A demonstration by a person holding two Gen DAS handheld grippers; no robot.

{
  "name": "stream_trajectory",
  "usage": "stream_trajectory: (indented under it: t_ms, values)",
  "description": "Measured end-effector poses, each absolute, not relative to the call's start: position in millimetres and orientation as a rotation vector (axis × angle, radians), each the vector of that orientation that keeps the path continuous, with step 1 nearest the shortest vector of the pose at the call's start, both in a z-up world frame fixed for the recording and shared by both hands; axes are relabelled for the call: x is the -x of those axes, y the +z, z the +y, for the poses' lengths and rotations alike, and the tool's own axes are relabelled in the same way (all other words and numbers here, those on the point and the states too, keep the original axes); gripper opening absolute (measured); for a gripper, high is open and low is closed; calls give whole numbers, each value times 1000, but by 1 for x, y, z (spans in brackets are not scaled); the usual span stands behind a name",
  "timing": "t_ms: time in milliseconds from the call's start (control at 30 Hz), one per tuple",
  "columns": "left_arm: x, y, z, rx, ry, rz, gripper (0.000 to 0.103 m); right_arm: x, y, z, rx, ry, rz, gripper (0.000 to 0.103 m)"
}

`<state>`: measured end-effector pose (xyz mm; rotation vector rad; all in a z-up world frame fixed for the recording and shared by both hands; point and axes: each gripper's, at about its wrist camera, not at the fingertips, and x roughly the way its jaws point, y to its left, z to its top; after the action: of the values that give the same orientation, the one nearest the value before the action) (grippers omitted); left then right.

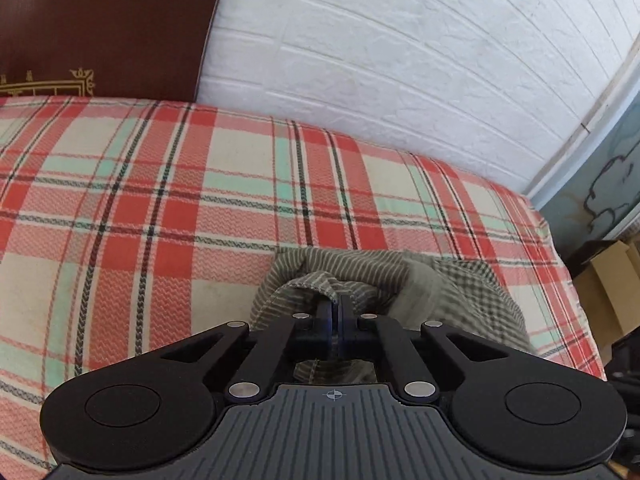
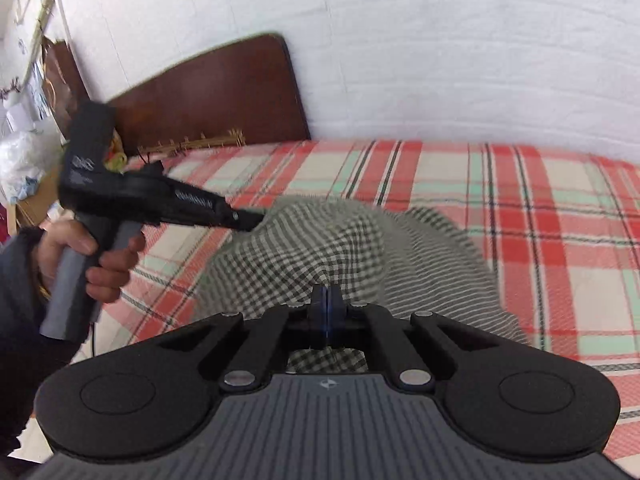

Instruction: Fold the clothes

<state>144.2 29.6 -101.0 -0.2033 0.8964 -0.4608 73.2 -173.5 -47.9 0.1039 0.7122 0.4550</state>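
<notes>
Both grippers pinch the checked shirt (image 2: 304, 248) above the bed (image 2: 520, 208): left gripper (image 1: 335, 306) reaching level, right gripper (image 2: 327, 294) beside it, jaws closed on cloth.

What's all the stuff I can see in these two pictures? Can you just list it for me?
Shirt: one, grey and white check, bunched on the bed, pinched at two spots.
Bedsheet: one, red, cream and mint plaid, covering the bed.
Headboard: one, dark brown, against the wall at the bed's end.
Wall: white, brick texture, behind the bed.
Boxes: tan cardboard, number unclear, beside the bed.
Left gripper: one, black, shut on the shirt.
Right gripper: one, black, shut on the shirt.
Hand: one, around the left gripper's grey handle, dark sleeve behind it.
</notes>
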Motion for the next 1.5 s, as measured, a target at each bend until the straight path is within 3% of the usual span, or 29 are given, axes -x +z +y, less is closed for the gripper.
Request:
stream_trajectory:
  t_ms: [267,433,667,767,800,867,900,967,1033,1167,1367,1500]
  values:
    - [-128,-81,30,148,-436,849,0,-4,-11,-241,-200,357,571,0]
    - [-114,-81,25,91,-439,845,0,46,-19,-286,-285,231,562,0]
    - [-95,-80,19,12,-444,838,0,60,-117,-293,-473,216,909,0]
    - [-84,-76,10,-33,-470,823,1,50,-134,-276,-440,262,986,0]
    - [-80,-74,6,-51,-486,814,25,48,-130,-273,-405,276,989,3]
    - [-72,-70,-3,-87,-517,797,32,47,-112,-271,-326,271,947,11]
    - [-67,-68,-7,-105,-532,788,39,47,-102,-272,-294,258,913,29]
    - [-59,-65,-16,-141,-562,770,51,48,-79,-280,-268,222,822,46]
    - [-51,-61,-24,-177,-593,752,53,44,-63,-285,-249,196,748,46]
    - [-34,-53,-42,-250,-653,715,66,21,-50,-279,-226,187,682,46]
    - [-30,-67,-58,-290,-681,740,71,-29,-47,-244,-184,270,651,46]
    - [-36,-84,-59,-265,-681,783,70,-71,-48,-217,-157,340,674,46]
